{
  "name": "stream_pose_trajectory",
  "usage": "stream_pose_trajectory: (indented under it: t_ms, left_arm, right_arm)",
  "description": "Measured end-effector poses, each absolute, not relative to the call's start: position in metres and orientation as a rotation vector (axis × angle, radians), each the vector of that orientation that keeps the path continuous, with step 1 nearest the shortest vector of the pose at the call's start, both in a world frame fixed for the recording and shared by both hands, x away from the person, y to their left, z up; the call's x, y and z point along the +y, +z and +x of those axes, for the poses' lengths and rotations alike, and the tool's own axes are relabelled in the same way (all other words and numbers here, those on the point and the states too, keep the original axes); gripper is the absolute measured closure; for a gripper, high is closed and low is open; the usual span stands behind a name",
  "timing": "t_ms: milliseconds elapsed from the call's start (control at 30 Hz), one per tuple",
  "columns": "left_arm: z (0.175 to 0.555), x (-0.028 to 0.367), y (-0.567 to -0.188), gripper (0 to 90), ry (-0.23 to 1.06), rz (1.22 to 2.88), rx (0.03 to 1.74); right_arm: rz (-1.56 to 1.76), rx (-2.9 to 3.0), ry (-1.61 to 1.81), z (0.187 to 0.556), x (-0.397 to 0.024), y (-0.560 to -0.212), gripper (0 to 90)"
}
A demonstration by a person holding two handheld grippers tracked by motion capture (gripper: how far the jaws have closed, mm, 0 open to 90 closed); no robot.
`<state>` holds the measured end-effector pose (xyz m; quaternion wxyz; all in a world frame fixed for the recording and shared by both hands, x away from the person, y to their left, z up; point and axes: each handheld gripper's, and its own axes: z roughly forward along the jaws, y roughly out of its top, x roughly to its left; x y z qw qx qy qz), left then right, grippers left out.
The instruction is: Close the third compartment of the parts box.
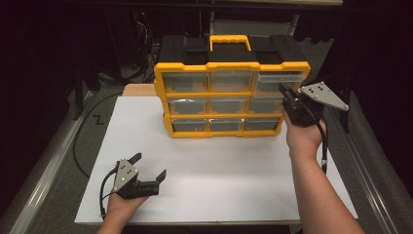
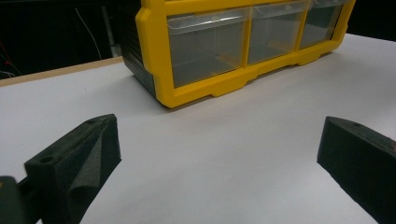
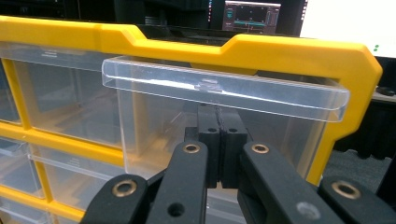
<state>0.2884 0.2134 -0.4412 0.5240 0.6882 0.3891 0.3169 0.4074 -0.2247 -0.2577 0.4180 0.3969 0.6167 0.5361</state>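
A yellow and black organizer [image 1: 209, 94] with rows of clear drawers stands at the back of the white board [image 1: 219, 170]. Its top-right drawer [image 1: 278, 81] sits slightly out of the frame. My right gripper [image 1: 283, 90] is at that drawer's front, held up by a hand. In the right gripper view the gripper [image 3: 219, 122] is shut, its tips pressed against the drawer's clear front [image 3: 154, 121] just under the drawer's lip [image 3: 224, 91]. My left gripper [image 1: 150, 165] rests open in a hand at the front left, pointing toward the organizer [image 2: 159, 51], with bare board between its fingers [image 2: 88, 149].
Black cables [image 1: 80, 146] trail off the table's left side. Metal rails [image 1: 44, 165] run along both sides of the table. A wooden edge [image 1: 139, 89] shows behind the board. Monitors [image 3: 252, 16] glow behind the organizer.
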Motion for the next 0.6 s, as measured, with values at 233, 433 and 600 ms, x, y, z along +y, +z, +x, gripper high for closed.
stream_pose_trajectory:
  t_ms: [233, 433, 600]
  left_arm:
    - [0.289, 0.214, -0.441, 0.4, 0.758, 1.647, 0.931]
    - [0.288, 0.214, -0.441, 0.4, 0.758, 1.646, 0.932]
    - [0.288, 0.215, -0.441, 0.4, 0.759, 1.641, 0.934]
  right_arm:
    - [1.000, 1.546, 1.331, 0.414, -0.223, -0.256, 90.0]
    - [1.006, 1.544, 1.323, 0.419, -0.221, -0.256, 90.0]
    - [1.011, 1.542, 1.317, 0.425, -0.219, -0.256, 90.0]
